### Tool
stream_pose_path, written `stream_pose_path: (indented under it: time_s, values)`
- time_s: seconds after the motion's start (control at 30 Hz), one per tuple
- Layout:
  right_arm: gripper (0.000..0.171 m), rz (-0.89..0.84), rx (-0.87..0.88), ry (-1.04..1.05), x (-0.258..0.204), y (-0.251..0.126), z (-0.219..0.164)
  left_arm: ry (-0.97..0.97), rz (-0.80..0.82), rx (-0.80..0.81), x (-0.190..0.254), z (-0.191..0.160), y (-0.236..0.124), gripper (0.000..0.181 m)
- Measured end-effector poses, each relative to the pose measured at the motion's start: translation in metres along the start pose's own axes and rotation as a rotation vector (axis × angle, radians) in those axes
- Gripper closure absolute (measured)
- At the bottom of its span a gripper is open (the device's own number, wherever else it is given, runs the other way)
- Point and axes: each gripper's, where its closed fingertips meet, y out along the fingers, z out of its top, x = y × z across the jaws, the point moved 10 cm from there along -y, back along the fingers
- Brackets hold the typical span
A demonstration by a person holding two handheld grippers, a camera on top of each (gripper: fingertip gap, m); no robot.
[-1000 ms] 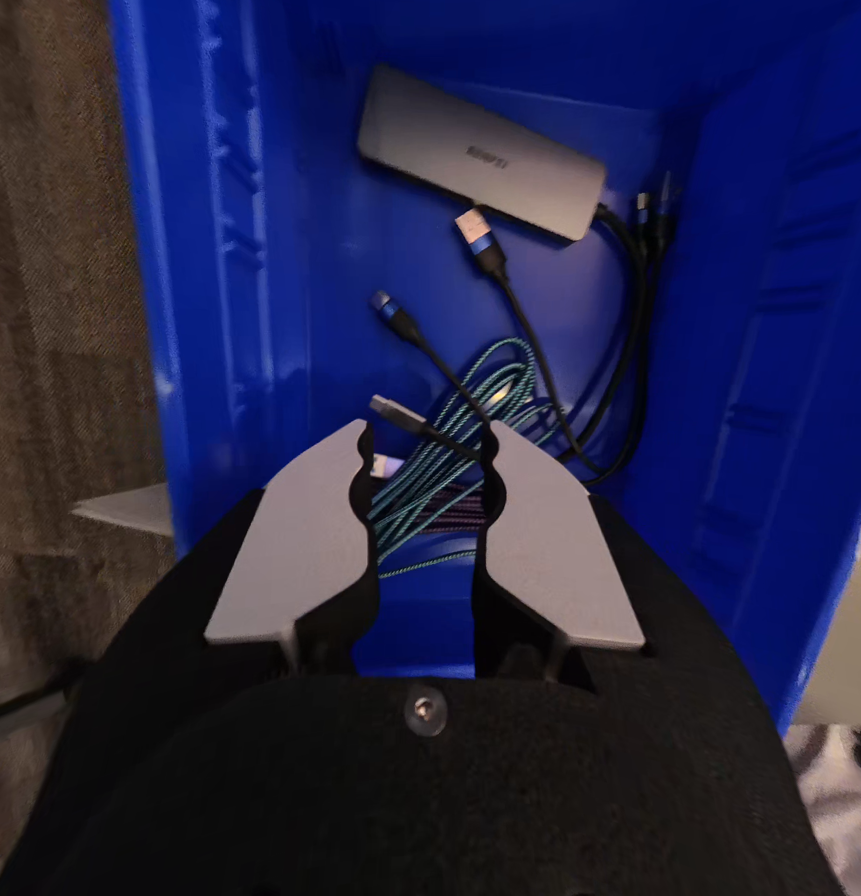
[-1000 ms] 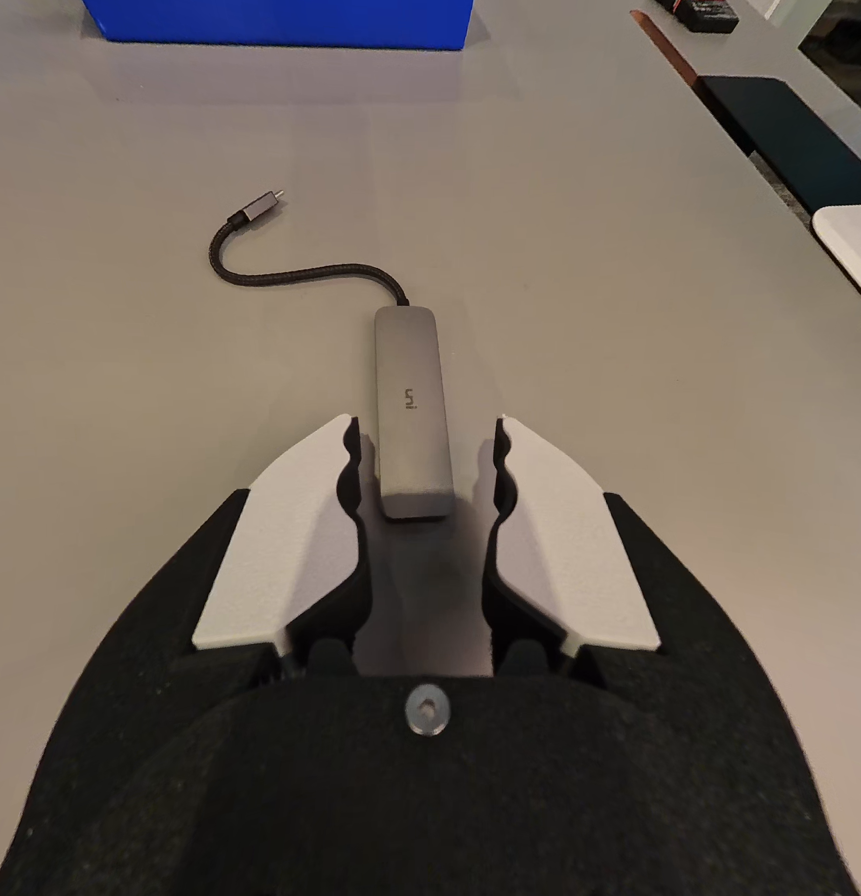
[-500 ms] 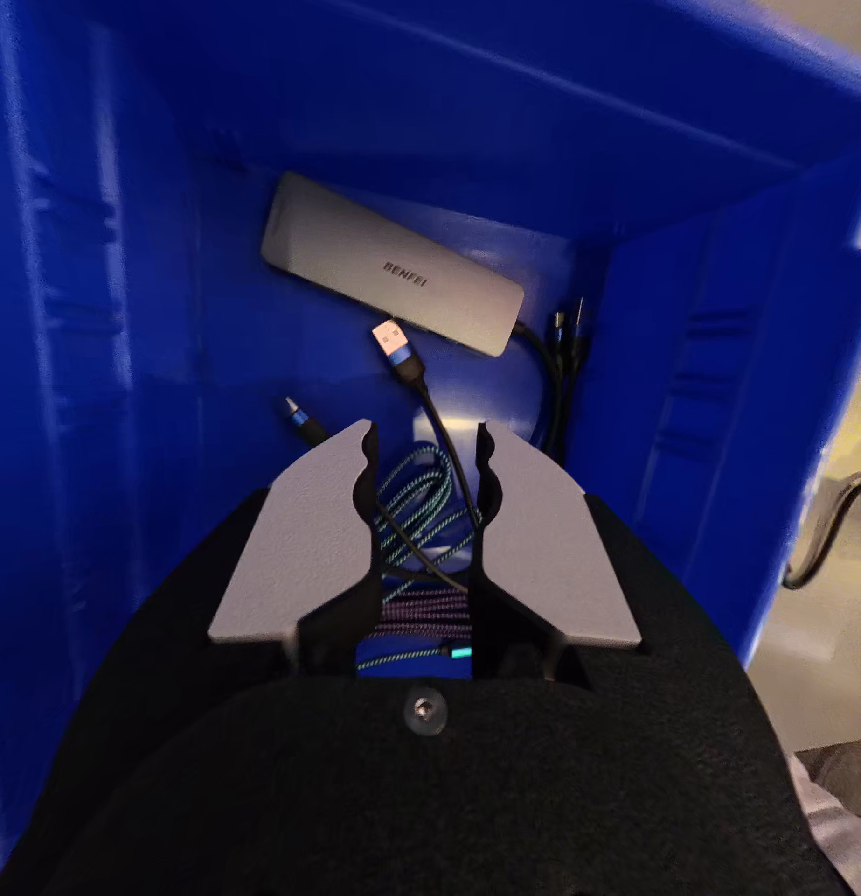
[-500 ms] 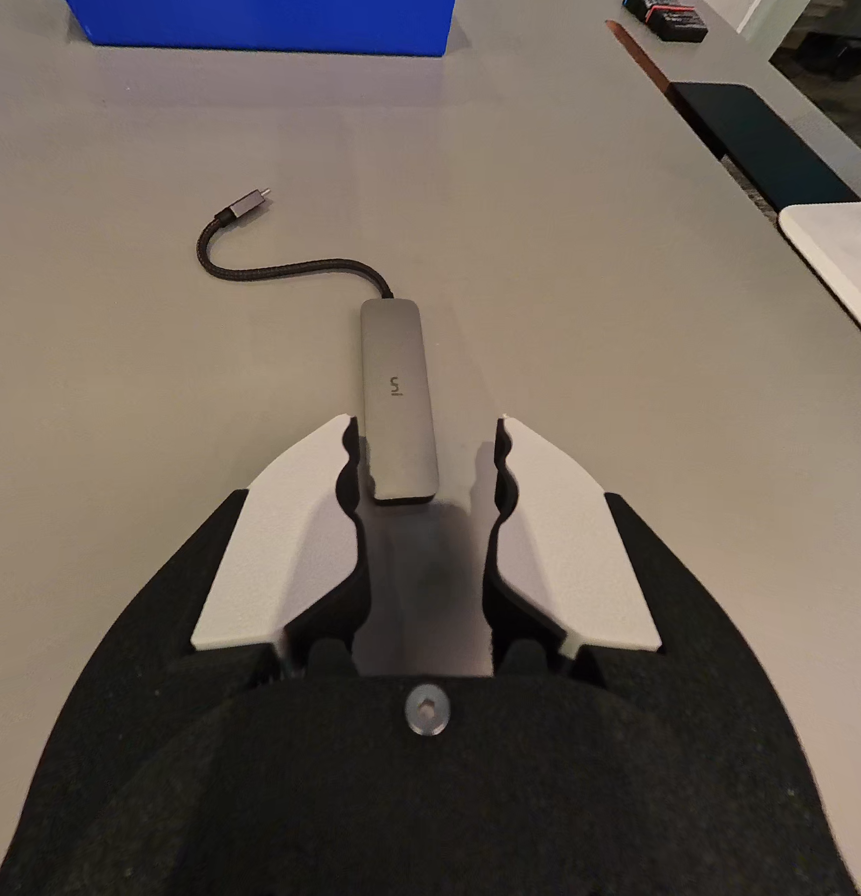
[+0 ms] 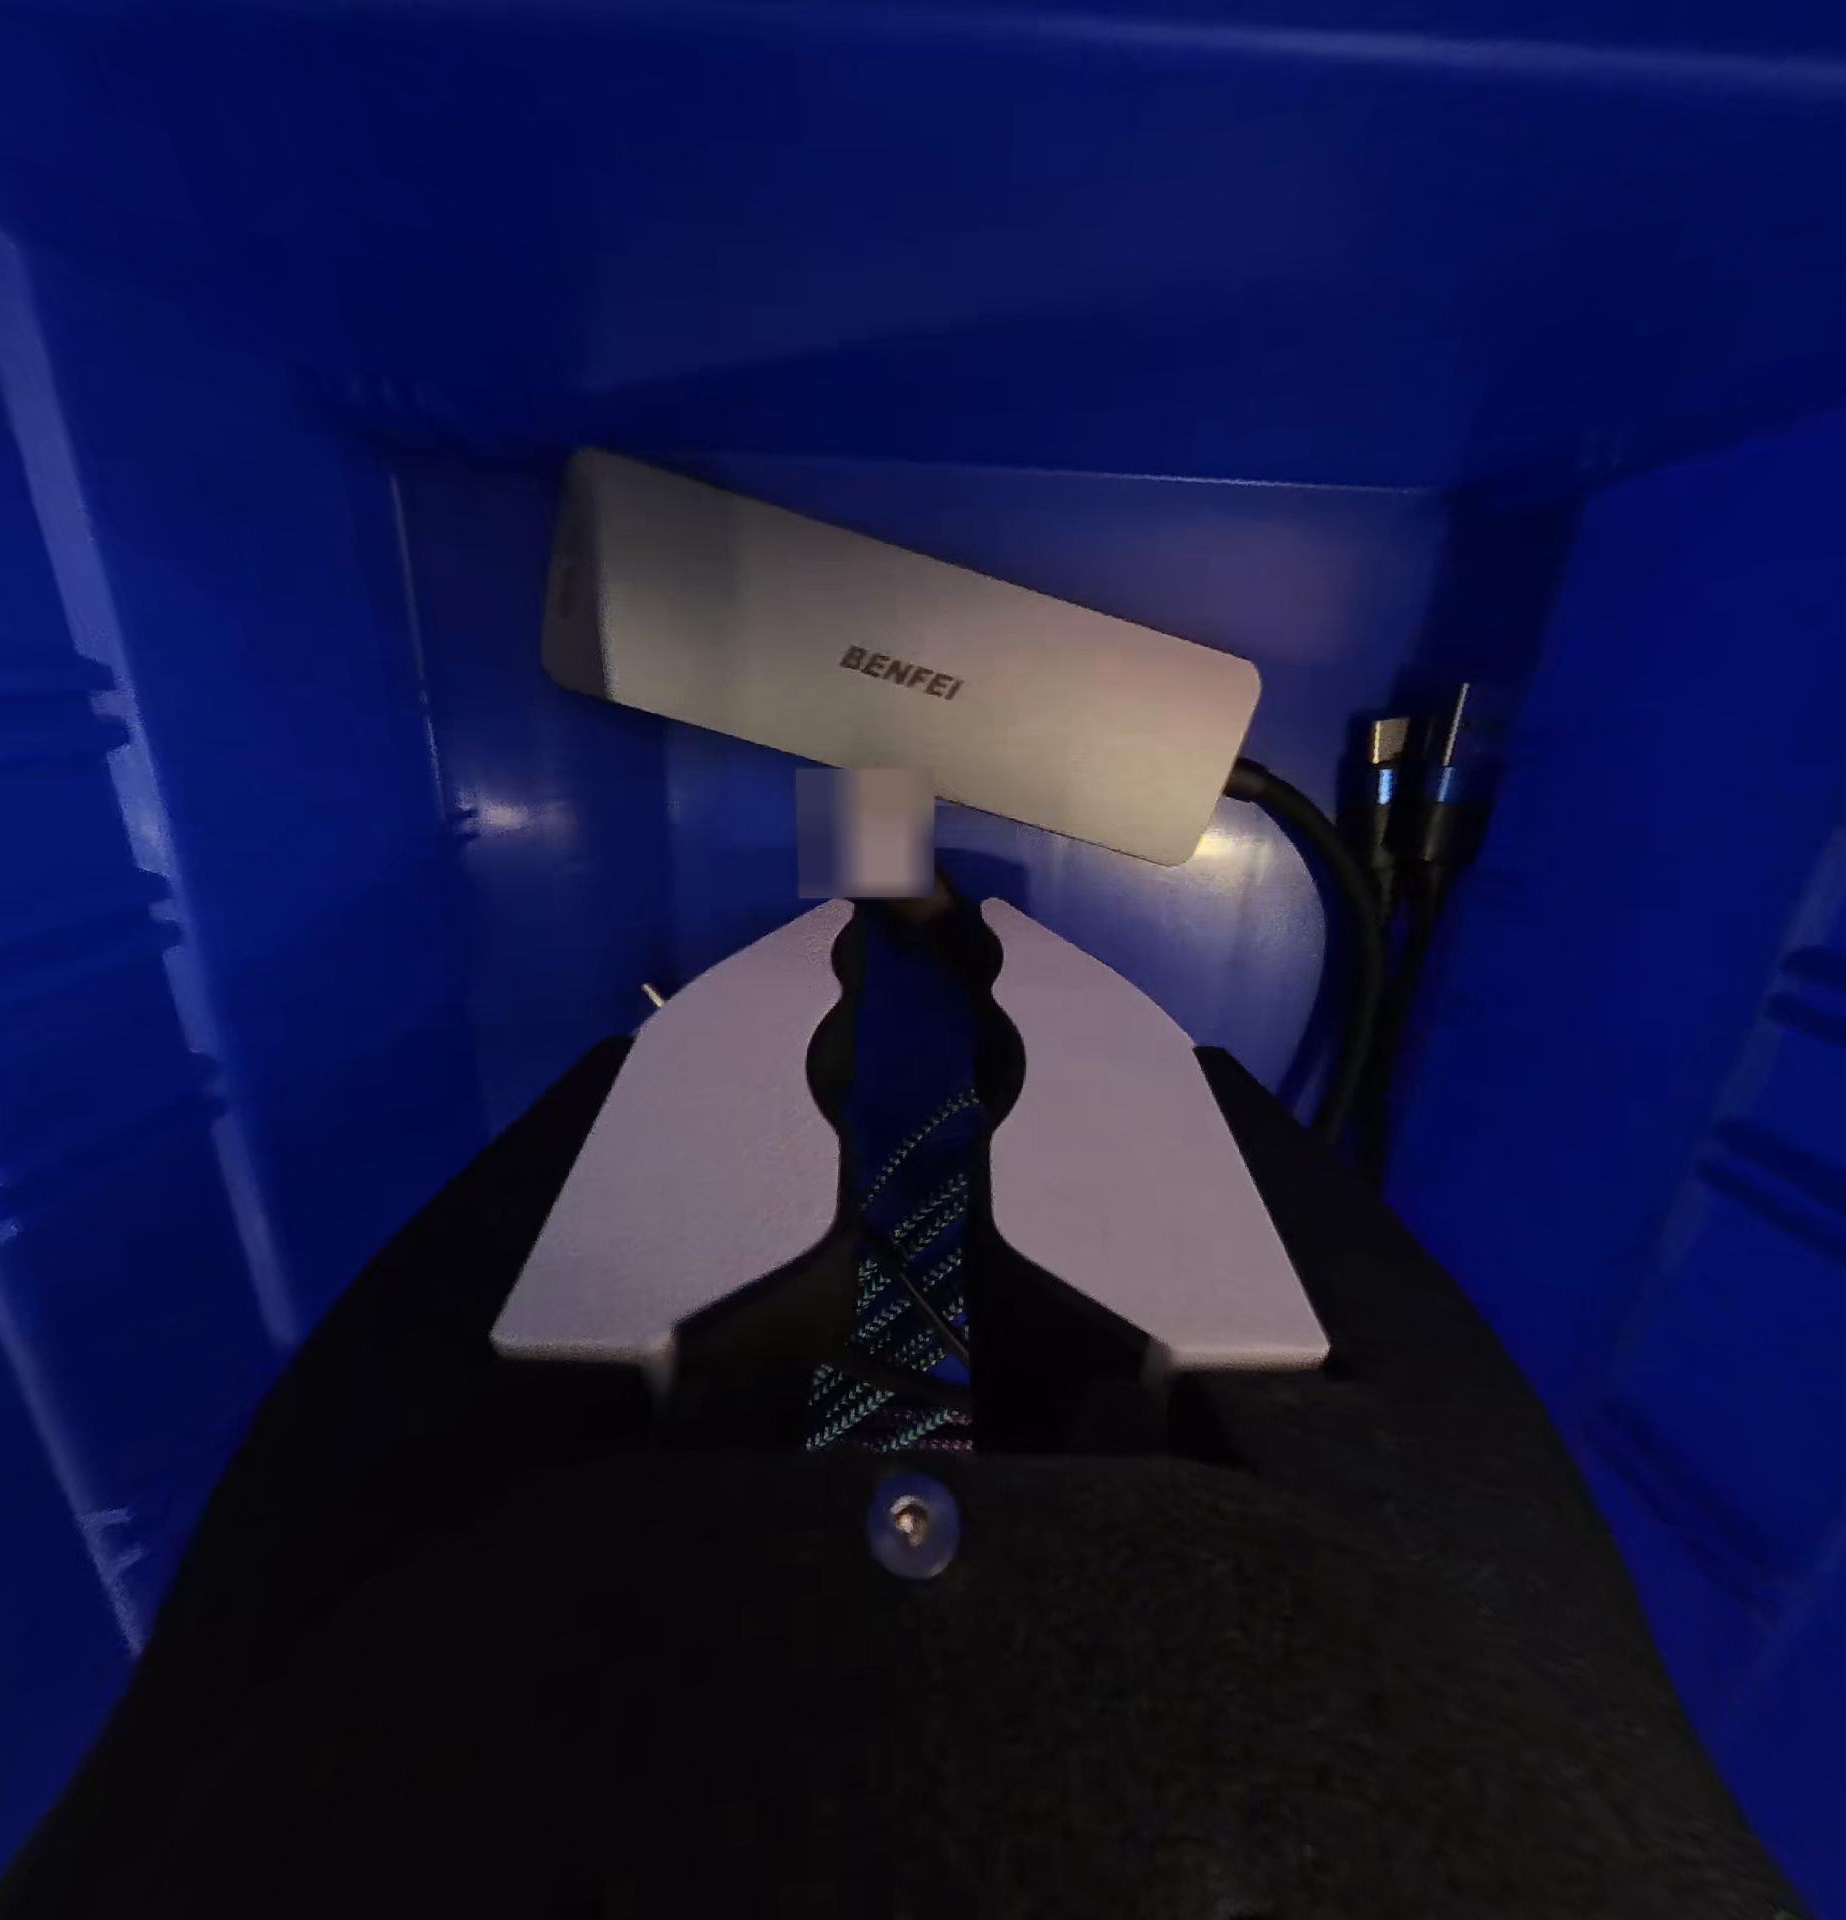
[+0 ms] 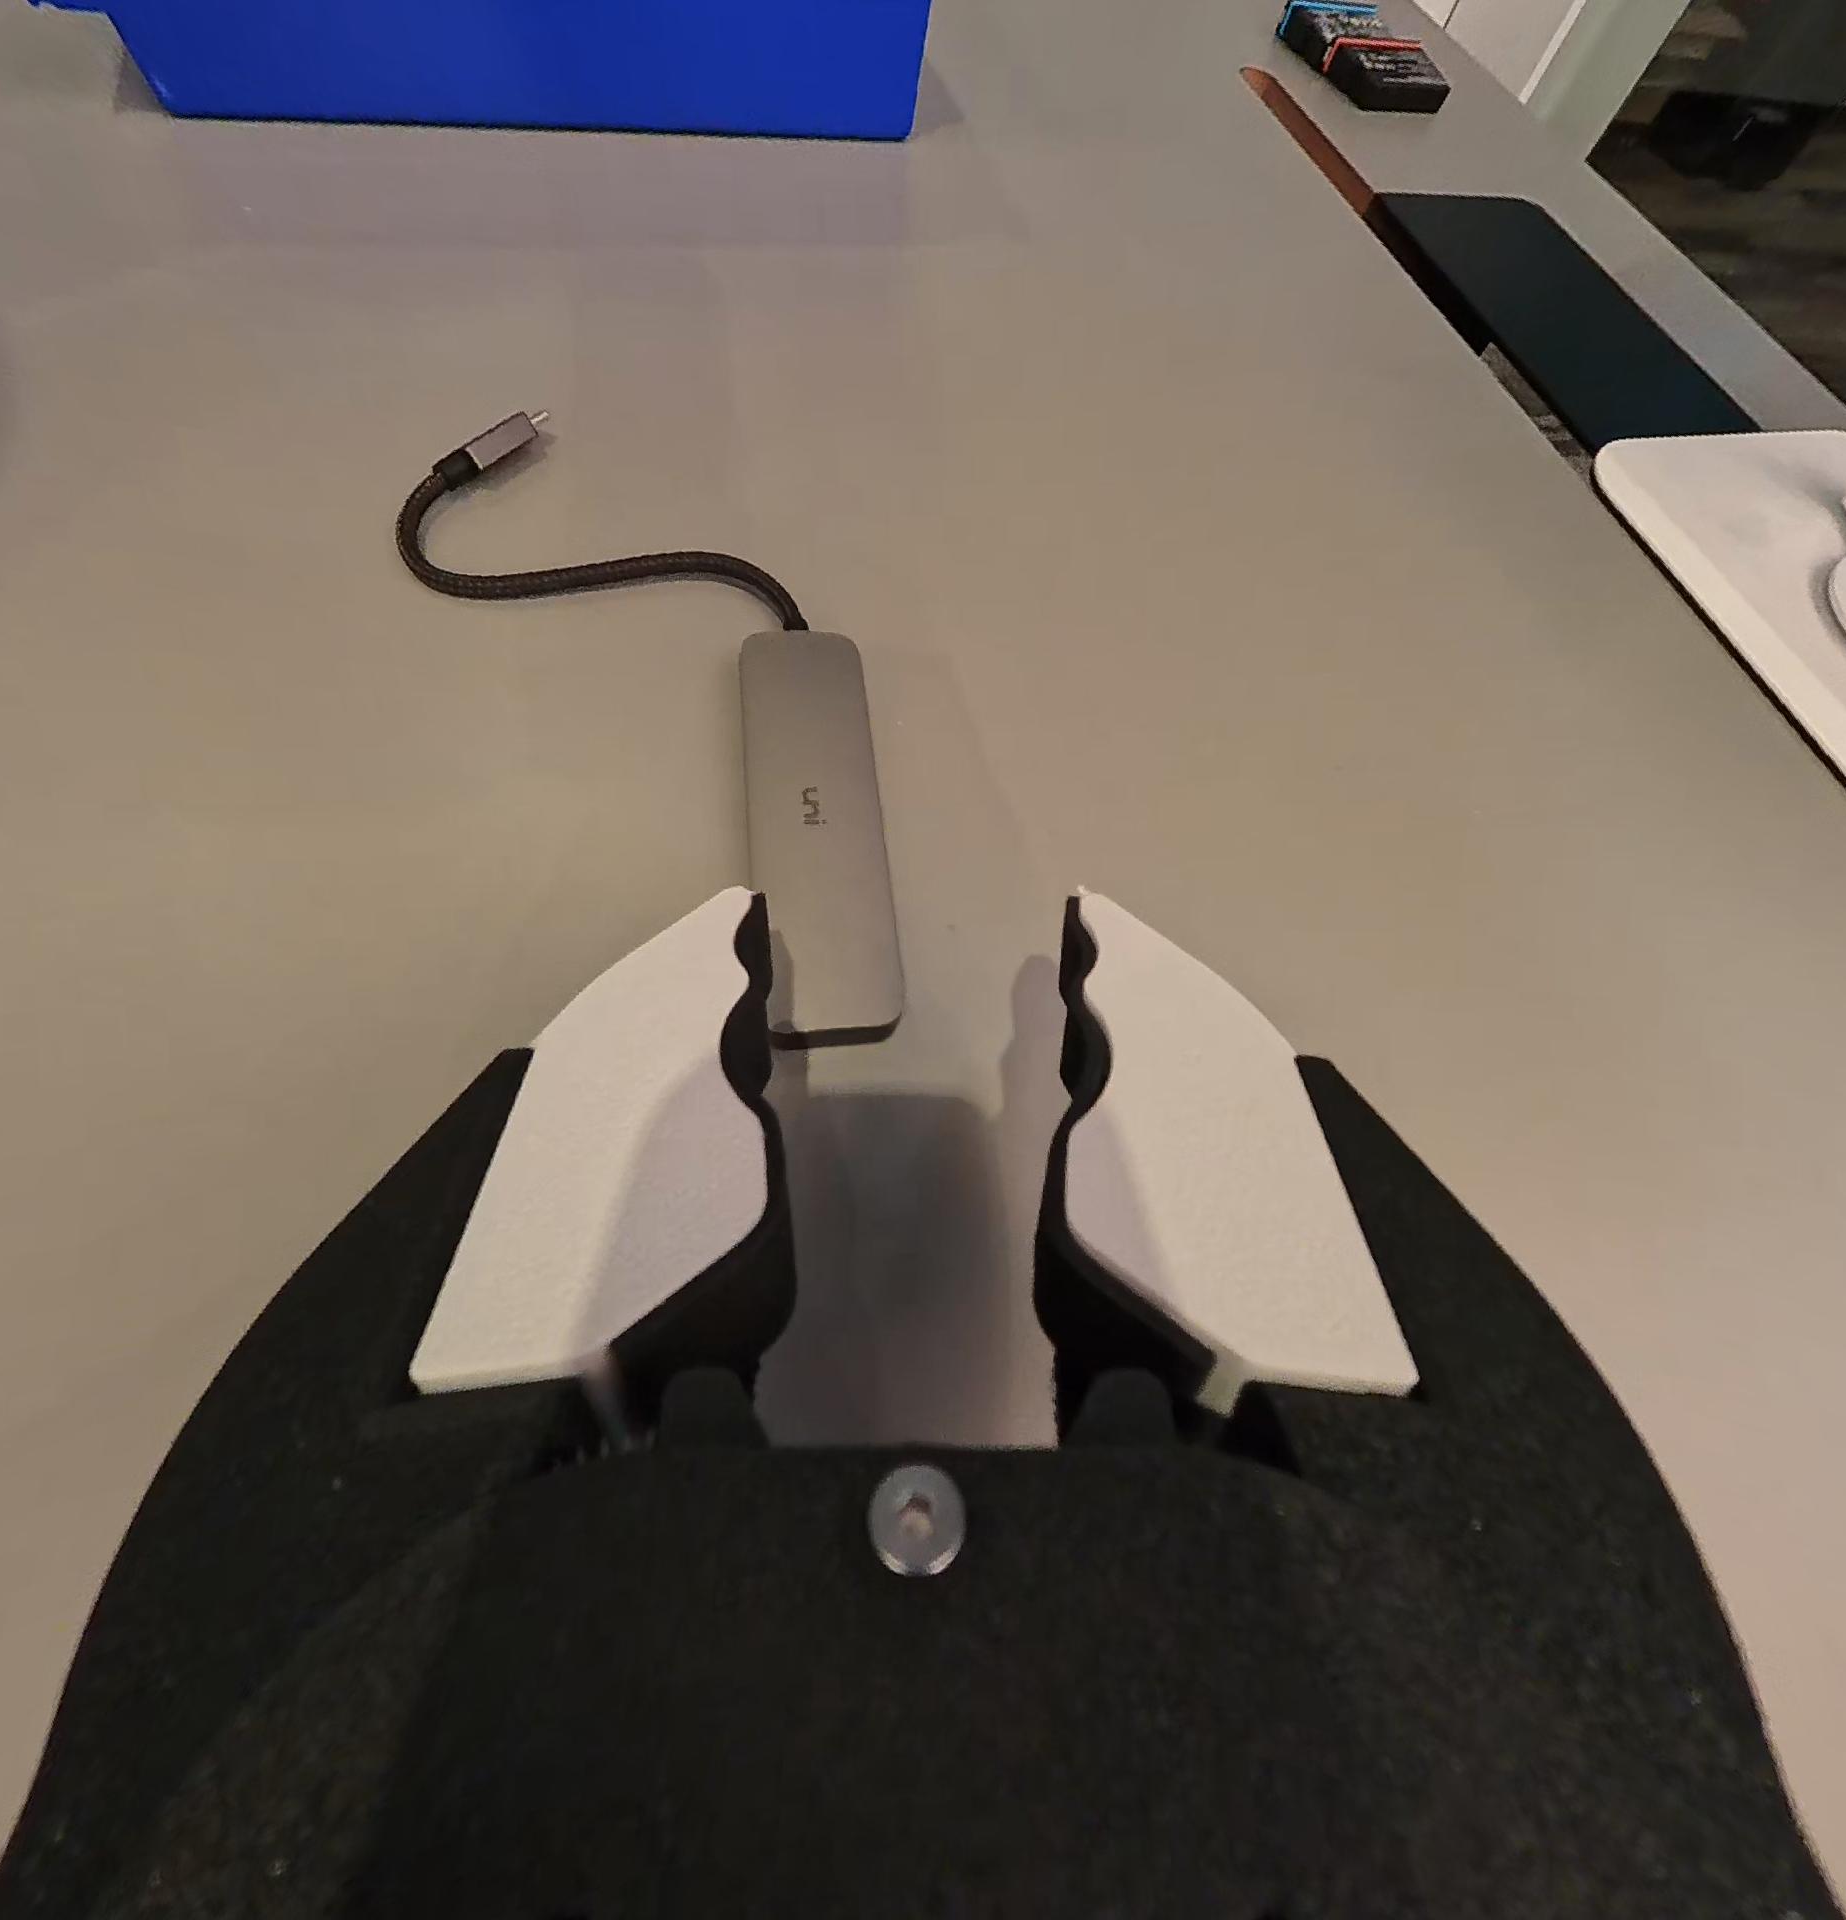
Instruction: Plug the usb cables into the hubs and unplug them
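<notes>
In the left wrist view my left gripper (image 5: 917,920) is deep inside a blue bin (image 5: 275,727). Its fingers have closed around the dark body of a black USB cable's plug (image 5: 903,906), just in front of a silver hub (image 5: 898,665) on the bin floor. A mosaic patch covers the plug's metal end. A teal braided cable (image 5: 919,1195) lies under the fingers. In the right wrist view my right gripper (image 6: 914,914) is open over the table. A dark grey hub (image 6: 815,821) lies flat between its fingers, near the left finger (image 6: 690,997), with neither pad pressing on it.
Two more cable plugs (image 5: 1438,769) stand against the bin's right wall. The grey hub's braided lead (image 6: 586,577) curls left to its plug (image 6: 498,442) on the grey table (image 6: 1210,520). The blue bin (image 6: 534,52) stands at the far edge. A white tray (image 6: 1750,561) is at the right. The left gripper's tips are roughly 45 cm from the right gripper's. Measured from the fingertips, the grey hub's braided lead (image 6: 586,577) is 12 cm or so from the right gripper and 35 cm from the left.
My left gripper moved deeper into the bin toward the black cable's plug and its fingers narrowed around the plug's body. My right gripper stayed open and drifted slightly right and back from the grey hub.
</notes>
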Motion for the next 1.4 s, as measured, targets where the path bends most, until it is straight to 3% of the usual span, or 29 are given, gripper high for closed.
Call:
stream_pose_path:
  time_s: [0.17,0.33,0.6,0.83,0.9,1.03,1.13,1.4]
  values:
    - [0.118,-0.007,0.009,0.005,0.001,-0.003,0.0,0.016,-0.055,0.033,0.001,0.0,-0.006,0.164]
    - [0.118,-0.012,0.014,0.005,0.002,-0.005,-0.001,0.067,-0.143,0.168,-0.003,-0.002,-0.042,0.165]
    - [0.118,-0.014,0.017,0.007,0.003,-0.005,-0.001,0.272,-0.047,0.508,0.012,-0.004,-0.145,0.166]
    - [0.119,-0.026,0.05,0.014,0.004,-0.011,0.001,0.308,-0.037,0.73,0.032,0.005,-0.232,0.168]
    - [0.119,-0.031,0.055,0.012,0.004,-0.013,0.002,0.325,-0.021,0.804,0.038,0.007,-0.259,0.181]
    - [0.118,-0.04,0.052,0.006,0.005,-0.015,0.001,0.357,0.02,0.928,0.051,0.007,-0.302,0.181]
    - [0.118,-0.043,0.052,0.003,0.005,-0.017,0.001,0.377,0.016,0.808,0.057,0.006,-0.285,0.181]
    - [0.118,-0.039,0.07,0.016,0.006,-0.021,-0.001,0.375,-0.068,0.541,0.042,-0.021,-0.161,0.175]
